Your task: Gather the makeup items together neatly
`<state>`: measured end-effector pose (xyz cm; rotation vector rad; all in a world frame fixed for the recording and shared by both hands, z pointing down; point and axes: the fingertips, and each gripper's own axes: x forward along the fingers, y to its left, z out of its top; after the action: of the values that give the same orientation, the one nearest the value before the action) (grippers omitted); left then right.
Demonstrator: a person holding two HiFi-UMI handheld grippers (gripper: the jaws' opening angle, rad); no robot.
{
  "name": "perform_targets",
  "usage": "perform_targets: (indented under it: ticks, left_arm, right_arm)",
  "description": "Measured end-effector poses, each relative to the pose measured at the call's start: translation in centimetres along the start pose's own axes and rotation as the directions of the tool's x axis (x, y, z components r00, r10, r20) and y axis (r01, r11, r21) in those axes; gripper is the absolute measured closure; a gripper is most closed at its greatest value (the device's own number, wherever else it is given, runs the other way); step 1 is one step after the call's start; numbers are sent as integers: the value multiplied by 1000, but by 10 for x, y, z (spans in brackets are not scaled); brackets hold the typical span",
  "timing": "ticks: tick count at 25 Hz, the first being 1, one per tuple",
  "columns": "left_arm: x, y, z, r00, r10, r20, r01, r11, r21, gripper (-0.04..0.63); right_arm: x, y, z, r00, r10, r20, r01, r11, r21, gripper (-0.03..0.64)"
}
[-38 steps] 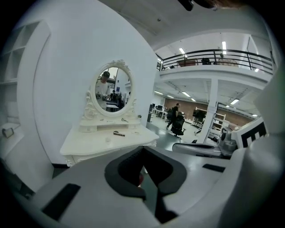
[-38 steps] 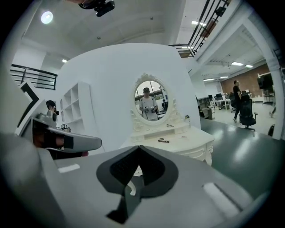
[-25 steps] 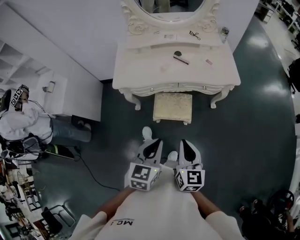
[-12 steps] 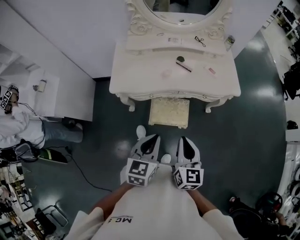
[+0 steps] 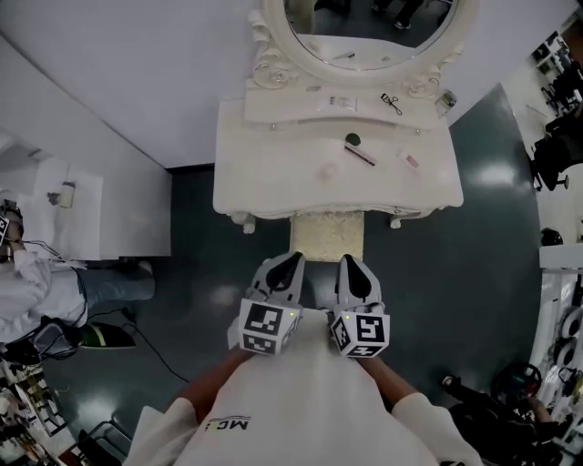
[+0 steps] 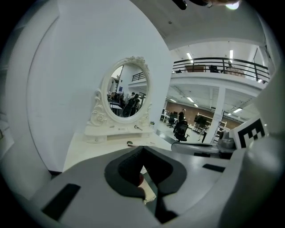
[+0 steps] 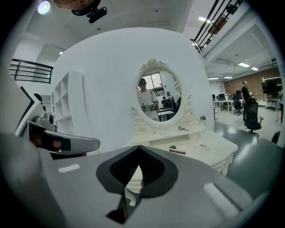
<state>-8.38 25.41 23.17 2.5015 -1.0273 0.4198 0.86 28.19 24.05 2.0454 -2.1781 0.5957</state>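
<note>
White short-sleeved T-shirt (image 5: 301, 391) with dark lettering at lower left; pale grey left tongs (image 5: 291, 259) and right tongs (image 5: 348, 261), black-lined, each carrying a black-and-white marker cube (image 5: 267, 328)

Mirror (image 5: 369, 27): top cut off by my head view's upper edge. Makeup bits (image 5: 361, 155) on the dressing table (image 5: 273, 173) are too small for me to name. Stool (image 5: 326, 238): far end hidden under the table. Person (image 5: 36, 291) clipped at left edge.

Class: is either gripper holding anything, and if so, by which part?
Nothing is held: the left gripper and right gripper are both shut and empty.
</note>
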Motion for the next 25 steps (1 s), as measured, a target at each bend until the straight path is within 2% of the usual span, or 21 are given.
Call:
perform_targets:
  ticks: [7, 12, 16, 25]
  left_arm:
    - [27, 49, 20, 996, -80, -36, 80, 997, 2, 595]
    - [50, 43, 22, 993, -106, -60, 106, 994, -4, 595]
    - [78, 36, 23, 993, -86, -84, 85, 996, -9, 595]
    - [126, 24, 35, 998, -6, -67, 5, 1000, -11, 595]
  right_arm:
    - [54, 26, 15, 999, -35, -5, 35, 999, -9, 614]
    - [67, 12, 12, 998, -47, -52, 48, 999, 4, 615]
    - [80, -11, 17, 998, -19, -59, 18, 1000, -12, 614]
    - [116, -72, 31, 993, 87, -80, -92, 994, -62, 614]
